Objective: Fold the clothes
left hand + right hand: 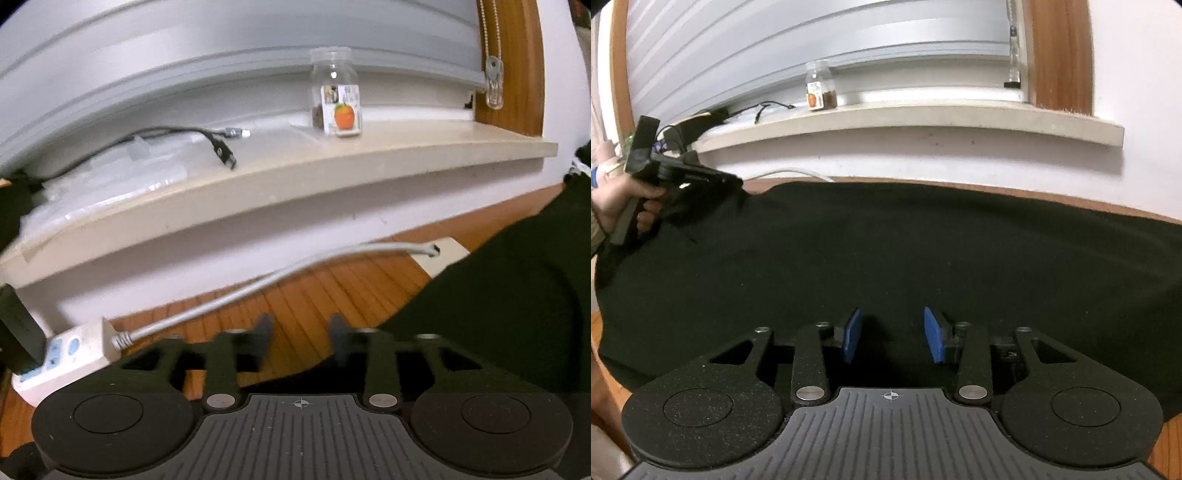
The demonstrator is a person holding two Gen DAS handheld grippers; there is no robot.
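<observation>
Two grippers are held over a dark garment spread flat on a wooden table. The left gripper, jaws apart and empty, is seen at the cloth's ten o'clock edge. The right gripper, also apart and empty, is poised above the near middle. Probably an edge is being sought; next, cloth must be pinched.

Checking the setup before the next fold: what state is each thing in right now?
Black garment: spread flat on the wooden table.
Left tongs: open, nothing between them.
Right tongs: open above the garment, empty.
Jar: upright on the sill, lid on.
Black USB cable: unplugged, loose end on the sill.
</observation>
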